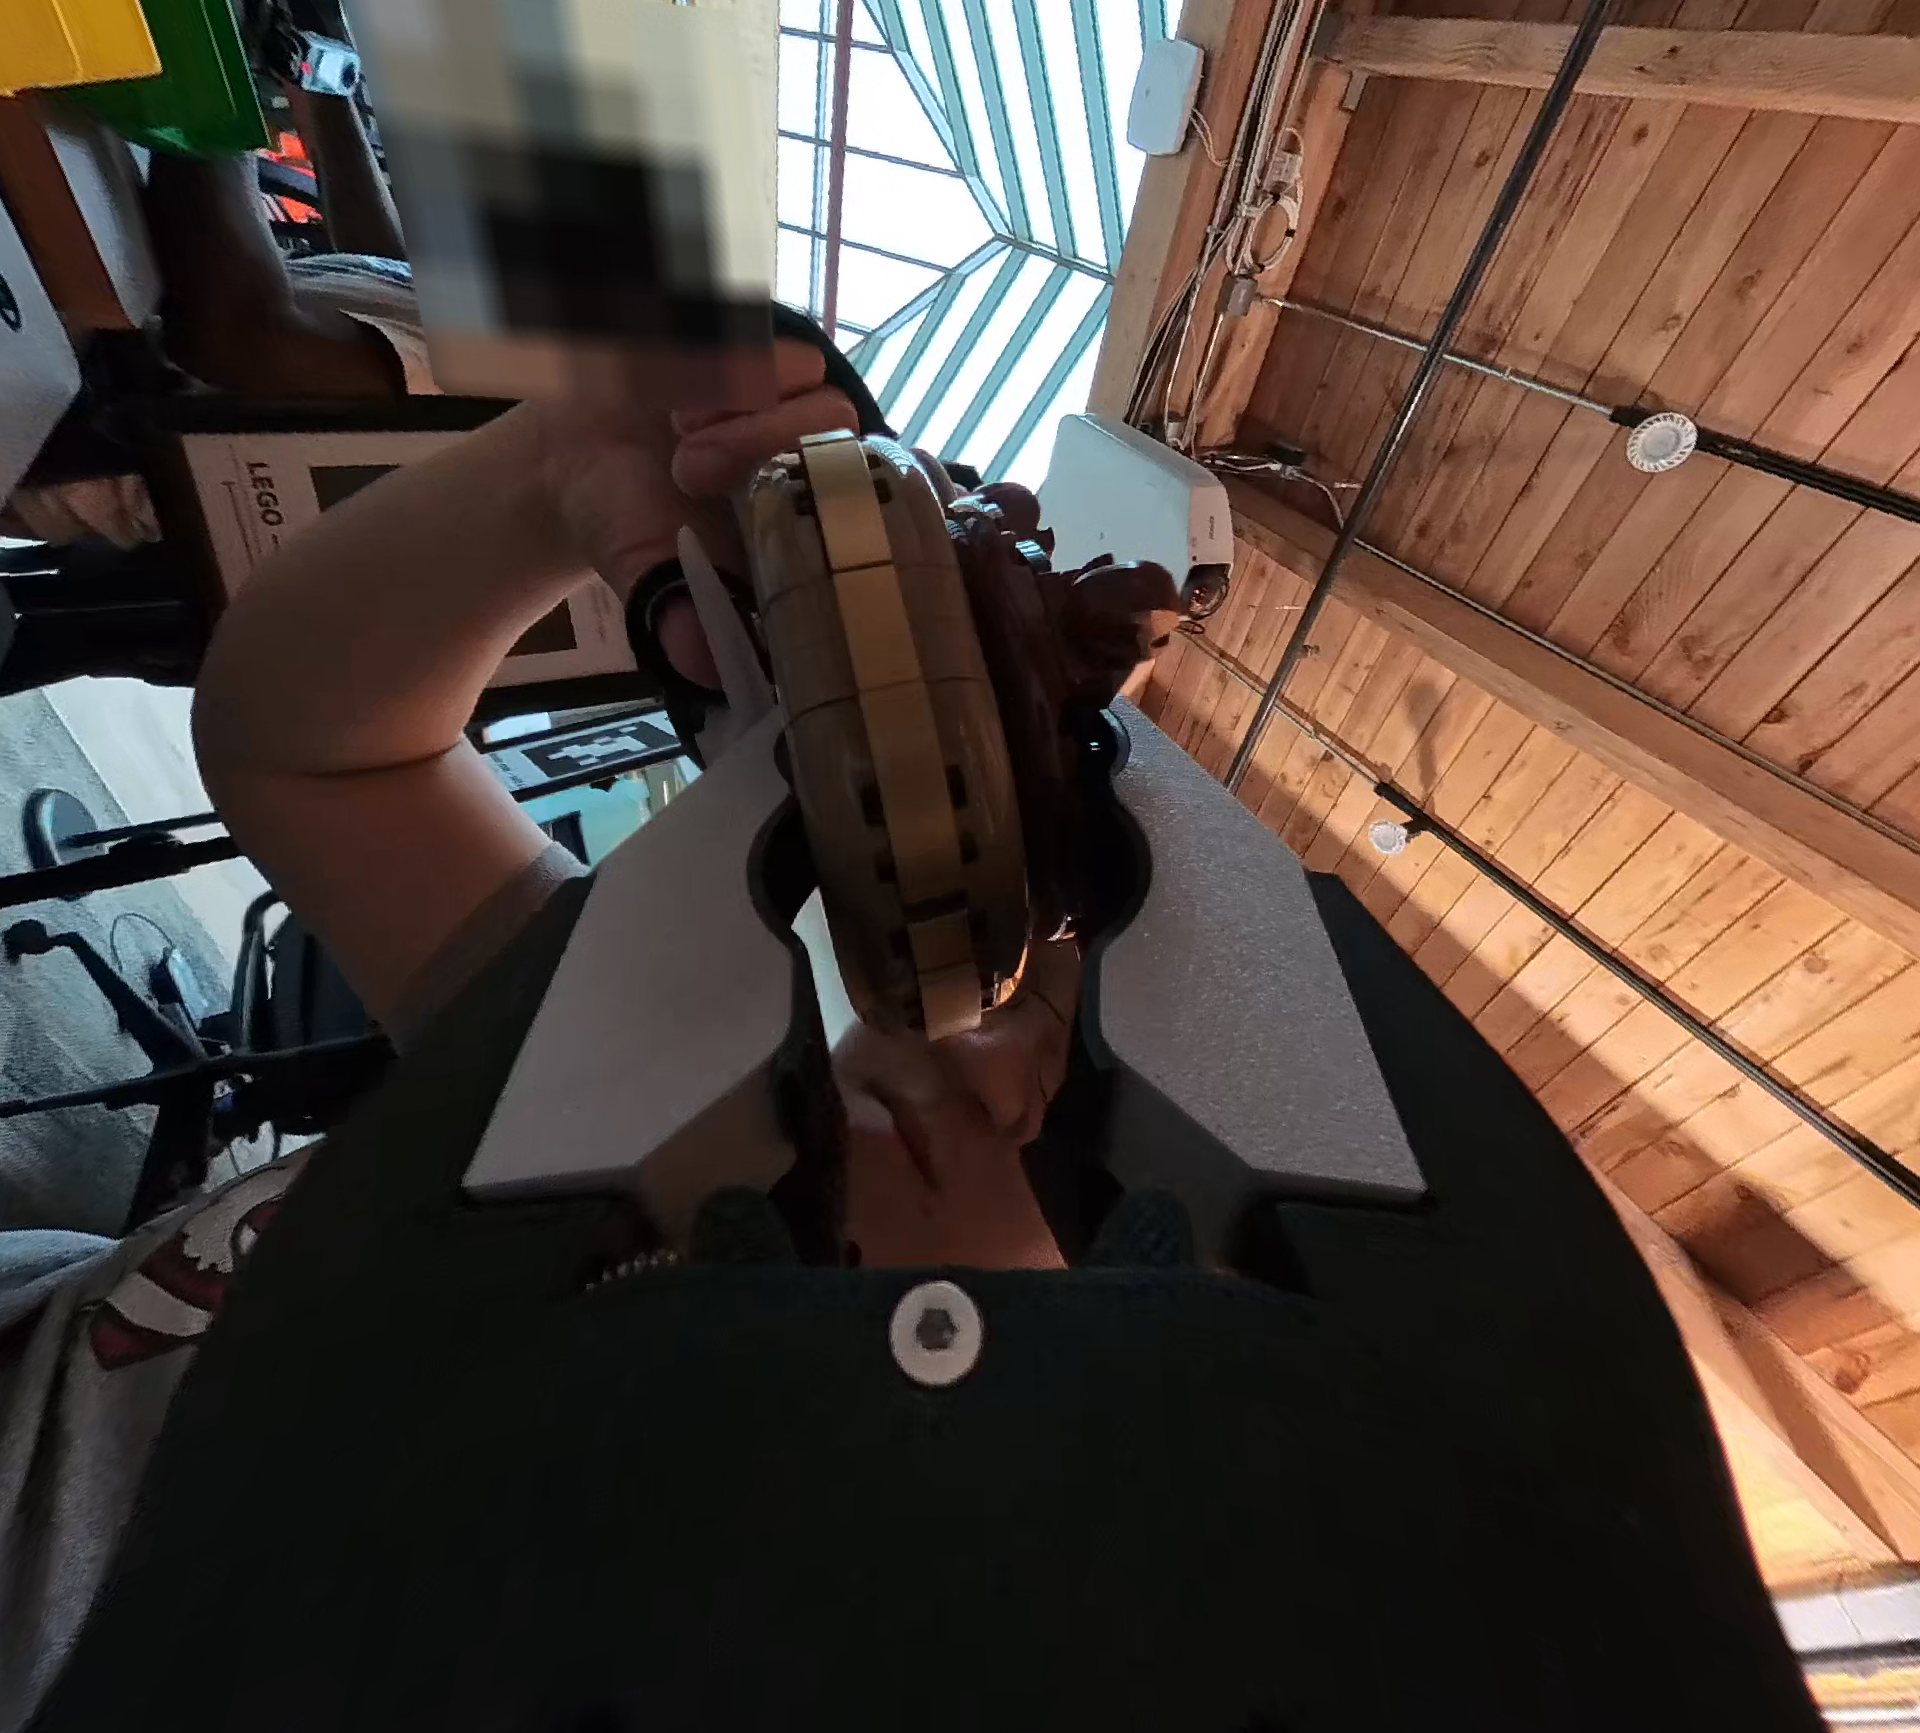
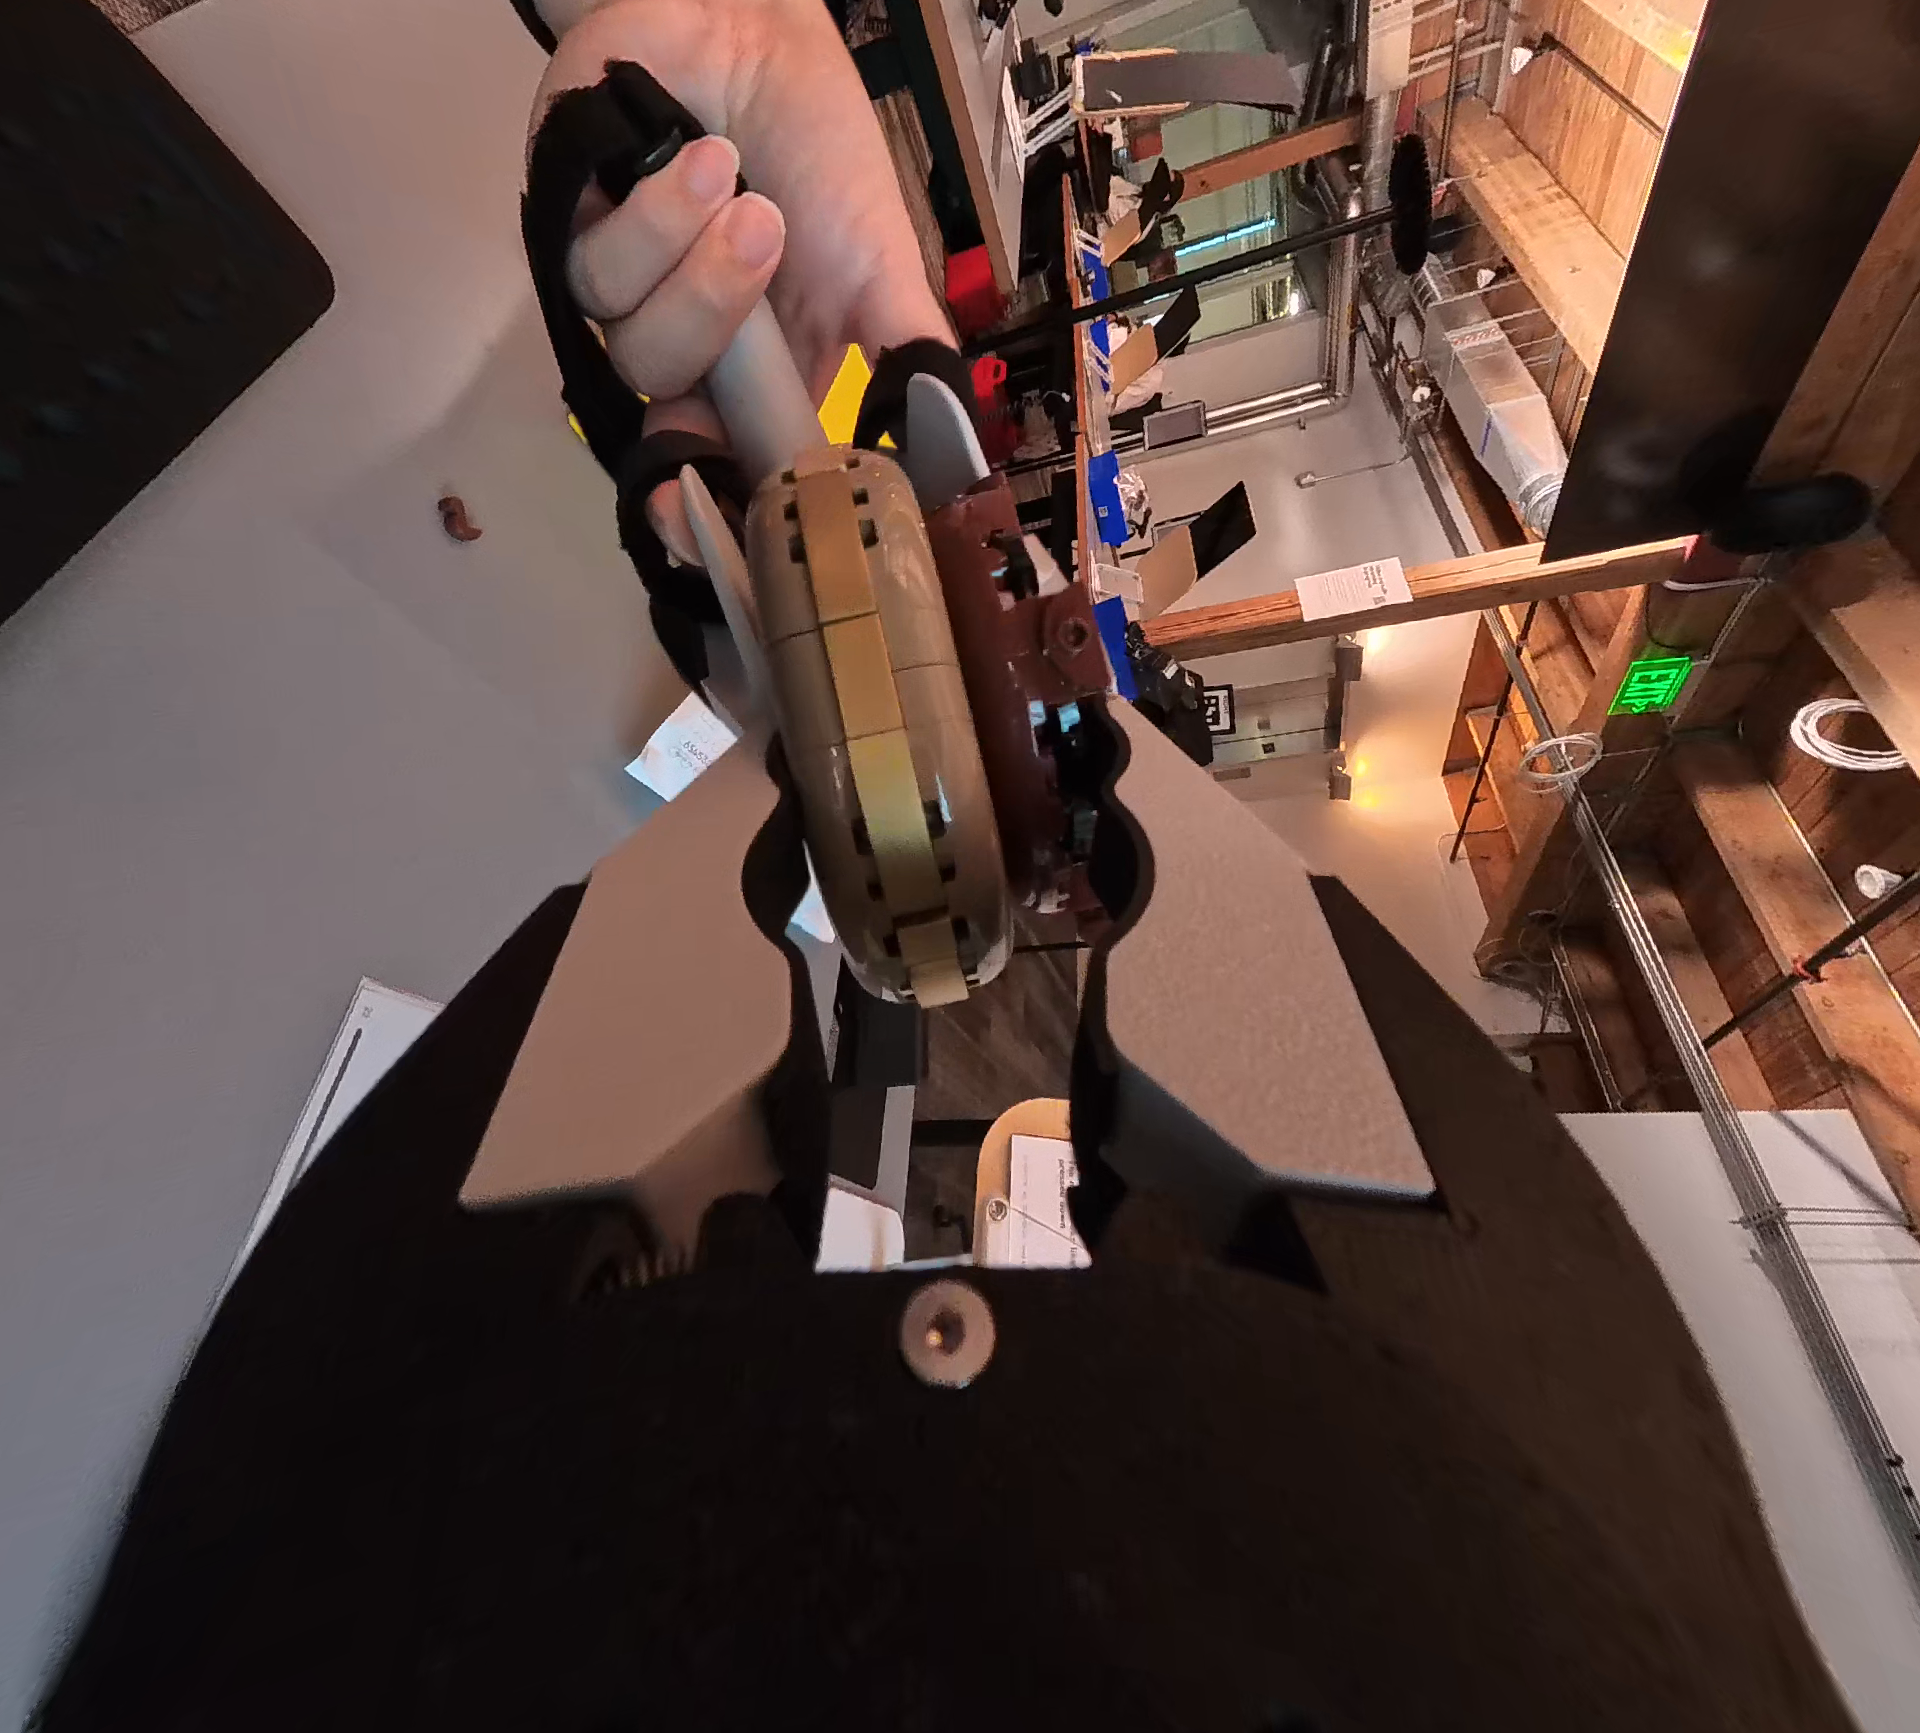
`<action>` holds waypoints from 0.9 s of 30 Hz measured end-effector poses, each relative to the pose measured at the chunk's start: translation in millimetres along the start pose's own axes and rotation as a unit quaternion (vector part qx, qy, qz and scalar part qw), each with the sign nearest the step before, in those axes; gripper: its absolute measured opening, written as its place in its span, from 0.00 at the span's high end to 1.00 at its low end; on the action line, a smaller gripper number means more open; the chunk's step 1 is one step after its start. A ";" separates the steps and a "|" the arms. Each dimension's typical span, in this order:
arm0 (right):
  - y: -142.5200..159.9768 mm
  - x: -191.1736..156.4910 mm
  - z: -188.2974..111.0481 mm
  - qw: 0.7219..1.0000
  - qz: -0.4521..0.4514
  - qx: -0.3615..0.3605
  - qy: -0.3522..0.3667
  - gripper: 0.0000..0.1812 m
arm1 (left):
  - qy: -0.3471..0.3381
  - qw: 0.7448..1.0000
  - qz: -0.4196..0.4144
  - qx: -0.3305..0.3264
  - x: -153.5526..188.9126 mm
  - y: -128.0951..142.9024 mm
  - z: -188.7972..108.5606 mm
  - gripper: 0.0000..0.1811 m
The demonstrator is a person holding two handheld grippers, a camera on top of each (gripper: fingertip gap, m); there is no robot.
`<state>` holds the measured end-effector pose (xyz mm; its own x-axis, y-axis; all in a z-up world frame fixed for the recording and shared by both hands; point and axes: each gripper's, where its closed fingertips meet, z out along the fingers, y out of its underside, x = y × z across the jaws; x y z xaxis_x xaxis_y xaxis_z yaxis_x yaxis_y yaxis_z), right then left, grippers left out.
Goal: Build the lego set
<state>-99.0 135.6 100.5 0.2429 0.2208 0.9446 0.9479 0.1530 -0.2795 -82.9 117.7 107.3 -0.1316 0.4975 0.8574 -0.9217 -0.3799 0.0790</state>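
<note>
A round tan Lego assembly [image 1: 894,748] with dark brown pieces [image 1: 1049,644] on one side is held in the air between both grippers. My left gripper [image 1: 951,748] is shut on its lower part, grey fingers [image 1: 665,977] on either side. In the right wrist view the same assembly [image 2: 883,727], with its brown part [image 2: 1018,634], sits between my right gripper [image 2: 940,790], which is also shut on it. The other gripper's thin grey fingertips [image 2: 727,603] clamp the far end, held by a hand [image 2: 717,125]. The assembly's far face is hidden.
A white table [image 2: 260,644] lies below, with a small brown loose piece [image 2: 457,517], a black pad [image 2: 125,249] and a paper sheet [image 2: 675,753]. The left wrist view shows a person's arm [image 1: 343,696], an instruction booklet [image 1: 260,509] and a wooden ceiling [image 1: 1558,436]. The tips of both grippers are at nearly the same place.
</note>
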 end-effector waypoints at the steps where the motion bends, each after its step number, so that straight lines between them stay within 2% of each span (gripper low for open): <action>1: -0.6 0.1 -0.4 1.000 -0.001 0.001 -0.001 0.72 | 0.000 1.000 0.001 -0.002 0.2 0.7 0.2 0.73; 13: 0.6 -5.3 -1.4 0.999 -0.025 -0.021 -0.020 0.73 | 0.015 1.000 -0.020 -0.009 -5.1 2.6 -1.9 0.73; 17: 6.0 -5.6 4.0 1.000 -0.004 -0.020 -0.014 0.72 | 0.012 1.000 0.007 0.006 -3.5 -4.1 -6.4 0.73; 19: 11.2 -5.1 8.5 1.000 -0.009 -0.021 0.017 0.70 | 0.006 0.999 0.037 0.018 -4.2 -9.3 -10.0 0.73; 22: 21.2 1.1 12.5 0.996 0.032 -0.028 0.072 0.61 | 0.020 0.996 0.067 0.049 -3.6 -19.2 -20.4 0.73; 24: 28.2 1.2 11.4 0.993 0.067 -0.026 0.097 0.61 | 0.045 0.994 0.077 0.071 -1.6 -25.1 -30.6 0.73; 27: 45.3 -7.6 12.2 0.971 0.209 -0.020 0.111 0.57 | 0.039 0.986 0.116 0.114 -5.4 -36.8 -48.6 0.73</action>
<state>-60.5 152.6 78.6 0.6432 0.0417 0.7646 0.7626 0.0554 -0.6445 -66.0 166.9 75.2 -0.3647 0.4315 0.8251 -0.7590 -0.6511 0.0050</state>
